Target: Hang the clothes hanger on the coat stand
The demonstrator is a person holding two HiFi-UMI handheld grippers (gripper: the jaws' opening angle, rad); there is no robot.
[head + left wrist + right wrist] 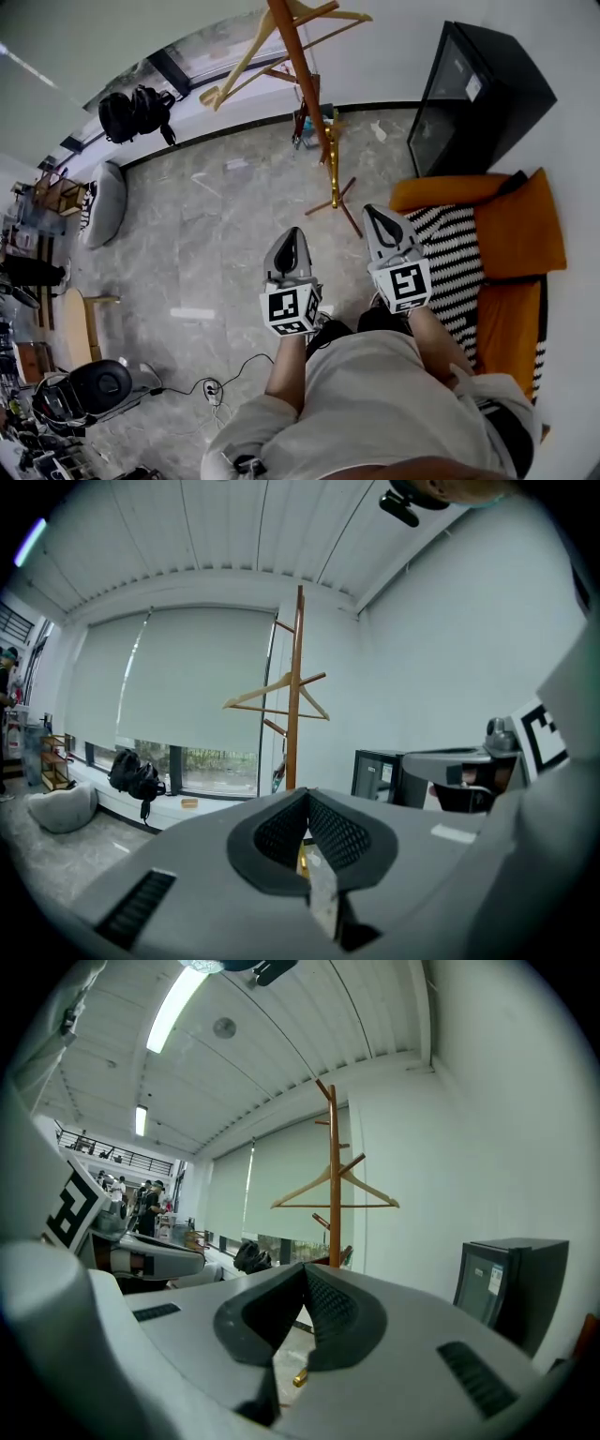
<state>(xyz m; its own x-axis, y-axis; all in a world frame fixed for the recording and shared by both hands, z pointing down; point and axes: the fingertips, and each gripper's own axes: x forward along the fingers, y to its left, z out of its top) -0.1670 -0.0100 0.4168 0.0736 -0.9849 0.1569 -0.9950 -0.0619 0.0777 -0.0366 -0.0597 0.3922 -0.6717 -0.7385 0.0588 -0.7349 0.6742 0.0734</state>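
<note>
- The left gripper (307, 792) is held out in front of the person's body. Its fingers (279, 833) are pressed fully together at the tips and grip nothing.
- The right gripper (306, 1266) is held beside it, a little further forward in the head view. Its fingers (332, 1313) also meet at the tips, and nothing is caught between them.
- The clothes hanger (390, 1203), of pale wood, already hangs on the coat stand (334, 1232). It sits high on the pole among the upper pegs and is well apart from both grippers.
- The coat stand is a reddish-brown wooden pole with angled pegs. In the head view it rises from crossed feet on the grey marble floor (216, 244), ahead of the person and near the white wall.
- A black cabinet (478, 94) stands to the right of the stand, against the wall.
- An orange sofa (520, 234) with a black-and-white striped cover (450, 253) sits at the person's right, just beside the right gripper in the head view.
- A black backpack (136, 112) rests on the window ledge at the far left, and a grey beanbag (105, 202) lies on the floor below it.
</note>
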